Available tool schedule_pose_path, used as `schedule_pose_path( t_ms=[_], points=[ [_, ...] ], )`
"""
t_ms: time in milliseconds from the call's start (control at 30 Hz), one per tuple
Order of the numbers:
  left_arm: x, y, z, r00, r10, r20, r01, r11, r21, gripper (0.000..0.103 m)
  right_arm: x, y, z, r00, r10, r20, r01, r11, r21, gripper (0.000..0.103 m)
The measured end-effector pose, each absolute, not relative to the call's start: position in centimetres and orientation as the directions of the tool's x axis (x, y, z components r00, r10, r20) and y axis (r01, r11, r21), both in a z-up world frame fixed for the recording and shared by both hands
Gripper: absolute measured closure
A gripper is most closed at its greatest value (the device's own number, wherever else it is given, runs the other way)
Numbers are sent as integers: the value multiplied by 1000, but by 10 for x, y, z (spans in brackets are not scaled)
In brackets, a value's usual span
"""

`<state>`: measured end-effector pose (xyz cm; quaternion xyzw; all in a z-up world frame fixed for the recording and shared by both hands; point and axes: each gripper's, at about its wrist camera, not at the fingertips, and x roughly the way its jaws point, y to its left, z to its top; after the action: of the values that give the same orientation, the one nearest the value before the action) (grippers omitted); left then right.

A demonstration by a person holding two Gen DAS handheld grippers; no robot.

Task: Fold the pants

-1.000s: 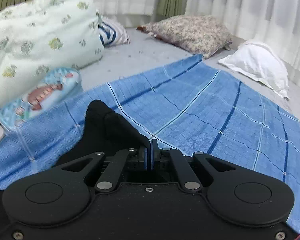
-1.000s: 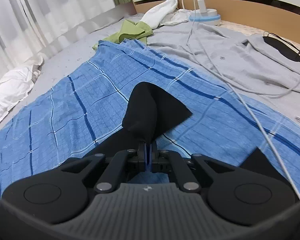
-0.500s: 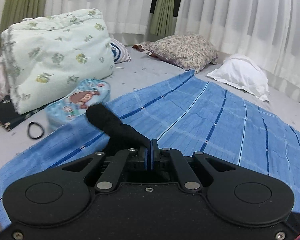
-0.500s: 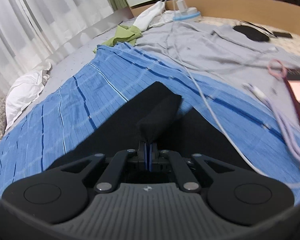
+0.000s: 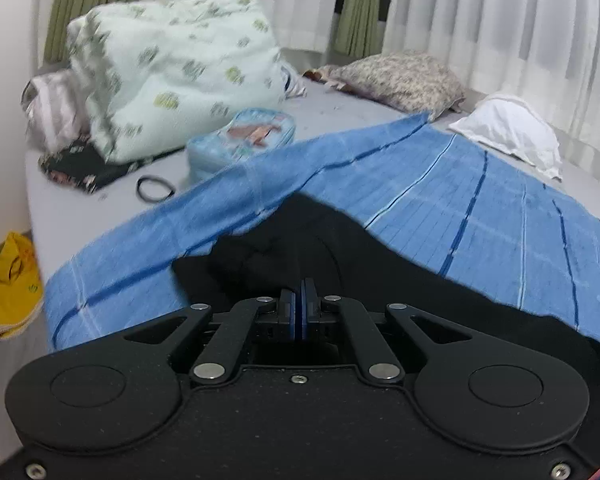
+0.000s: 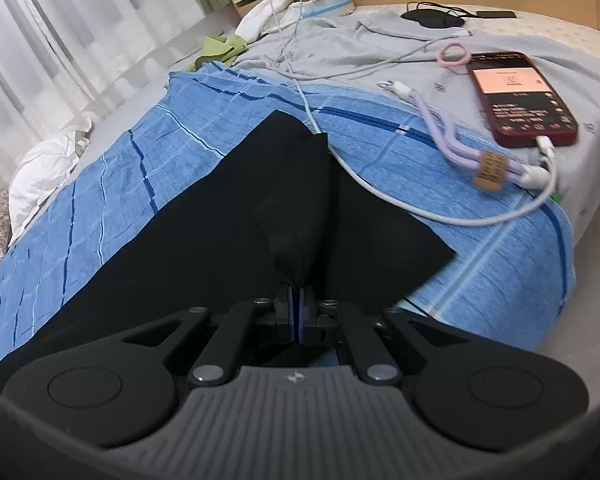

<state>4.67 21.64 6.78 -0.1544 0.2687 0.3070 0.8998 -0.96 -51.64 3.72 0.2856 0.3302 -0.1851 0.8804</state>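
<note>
The black pants [image 6: 220, 216] lie spread on a blue striped blanket [image 6: 112, 184] on the bed. My right gripper [image 6: 296, 294] is shut on a pinched fold of the black pants, which rises from the jaws. My left gripper [image 5: 299, 290] is shut on another part of the black pants [image 5: 308, 236], whose cloth spreads out to the right below the blue blanket [image 5: 480, 208]. The cloth between each pair of jaws is mostly hidden by the gripper bodies.
In the right wrist view a red phone [image 6: 520, 96], white charging cables [image 6: 380, 188] and a purple cable [image 6: 452, 140] lie on the blanket beside the pants. In the left wrist view a folded quilt [image 5: 172, 76], a blue pouch [image 5: 240, 140], pillows [image 5: 508, 132] and a hair tie [image 5: 154, 189] lie beyond.
Both grippers have pulled back toward the near bed edge with the pants in them. More black cloth now lies flat on the blanket, and the phone and cables have come into the right view.
</note>
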Motion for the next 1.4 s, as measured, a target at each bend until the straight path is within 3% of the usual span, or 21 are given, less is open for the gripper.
schedule_pose_path(
  t_ms=[667, 700, 767, 967, 1100, 1233, 1400],
  points=[
    [23, 210, 27, 623, 473, -623, -621, 784, -25, 98, -27, -504, 38, 681, -253, -687, 518, 830, 208, 95],
    [23, 210, 27, 623, 476, -621, -619, 786, -18, 98, -27, -504, 38, 681, -259, -685, 517, 832, 199, 86],
    [24, 210, 26, 622, 475, -622, -616, 788, -14, 98, -28, -508, 39, 680, -266, -683, 525, 827, 201, 78],
    [26, 208, 24, 617, 478, -625, -607, 795, 9, 96, -32, -524, 41, 671, -262, -694, 556, 797, 236, 76],
    [29, 204, 25, 610, 488, -625, -599, 800, 40, 95, -22, -505, 58, 604, -243, -759, 459, 885, 82, 37],
    [30, 201, 26, 610, 483, -628, -594, 804, 42, 89, -16, -453, 82, 611, -262, -747, 289, 952, -98, 34],
    [31, 196, 27, 615, 480, -626, -578, 814, 57, 78, 4, -391, 94, 678, -98, -729, 105, 994, -36, 32]
  ],
)
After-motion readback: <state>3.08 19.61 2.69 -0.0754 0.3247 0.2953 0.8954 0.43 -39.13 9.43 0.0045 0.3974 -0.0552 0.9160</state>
